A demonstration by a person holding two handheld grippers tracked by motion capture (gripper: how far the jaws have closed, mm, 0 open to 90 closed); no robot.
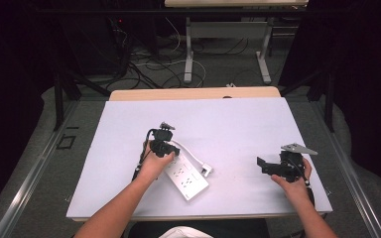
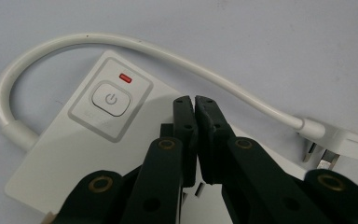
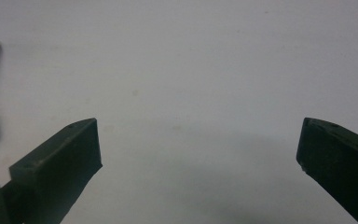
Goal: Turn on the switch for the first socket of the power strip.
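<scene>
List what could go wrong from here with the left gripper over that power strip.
1. The left gripper has its jaws closed just beside the power button on the power strip; a downward slip could press the strip's face instead.
2. The white cable loops round to the plug, which lies loose nearby; dragging the strip could swing it.
3. The right gripper is open and away from the strip, so nothing steadies it.

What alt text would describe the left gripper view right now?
The left gripper, black jaws closed together, hovers over a white plastic power strip beside its round power button and small red indicator light. The strip's white cord loops around to a white plug on the pale table.
</scene>
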